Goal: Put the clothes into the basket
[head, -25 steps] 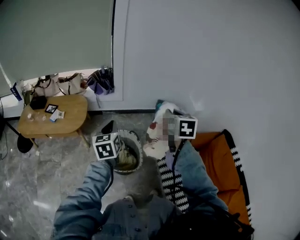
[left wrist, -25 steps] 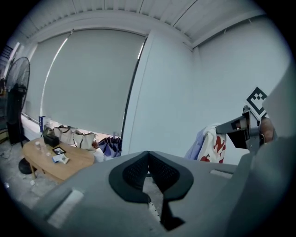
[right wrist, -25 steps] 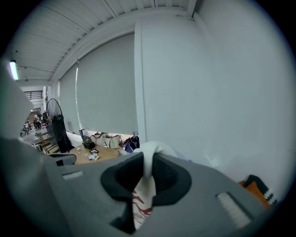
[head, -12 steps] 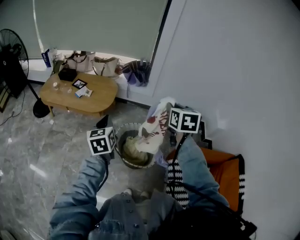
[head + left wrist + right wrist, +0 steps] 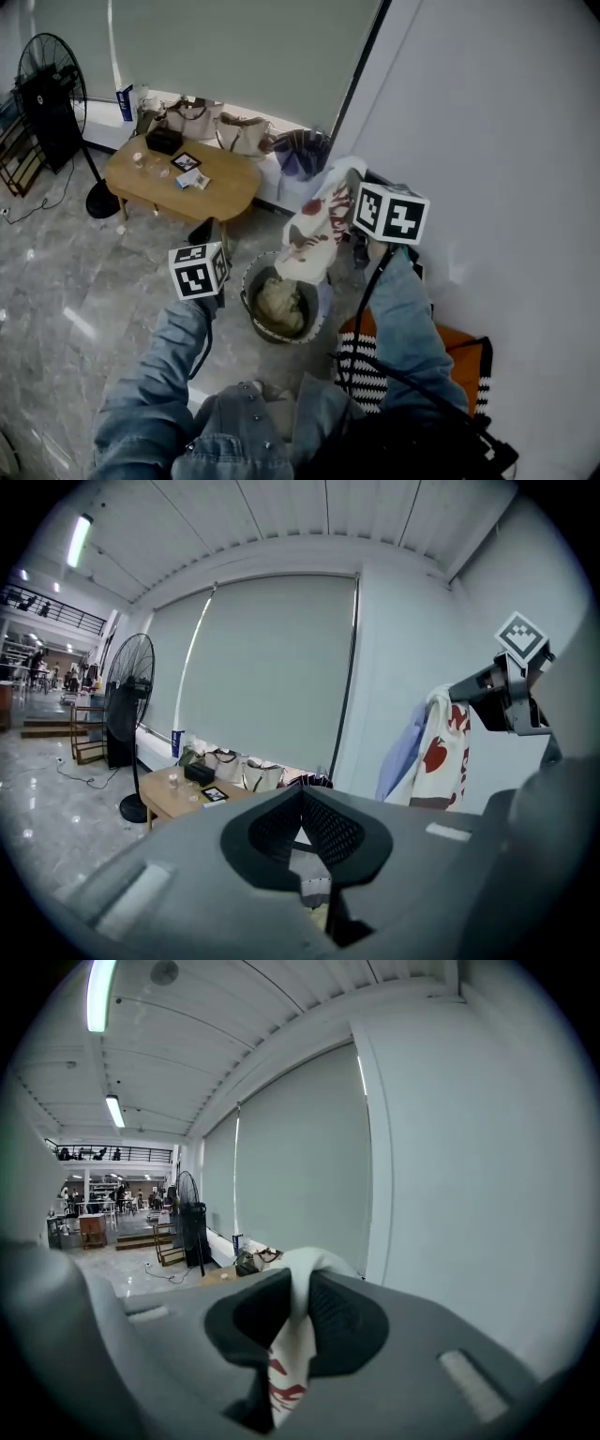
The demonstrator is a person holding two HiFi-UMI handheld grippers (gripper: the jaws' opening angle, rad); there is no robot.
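A round basket (image 5: 251, 281) stands on the grey floor with pale yellowish clothes (image 5: 279, 302) inside. My right gripper (image 5: 352, 181) is shut on a white garment with red prints (image 5: 317, 232), which hangs over the basket's right rim. In the right gripper view the garment (image 5: 289, 1358) is pinched between the pads of the right gripper (image 5: 302, 1283) and droops below them. My left gripper (image 5: 208, 231) hovers left of the basket; in its own view the left gripper (image 5: 302, 797) has its pads together and nothing in them. That view also shows the hanging garment (image 5: 442, 754).
A wooden coffee table (image 5: 225, 187) with small items stands behind the basket, and bags (image 5: 242, 133) line the window ledge. A standing fan (image 5: 52, 86) is at far left. An orange cushion with black-and-white trim (image 5: 441, 349) lies by the white wall (image 5: 506, 141) on the right.
My right gripper has lifted the white garment from low beside the basket up over its right rim. The left gripper stayed left of the basket, and the head view has swung round.
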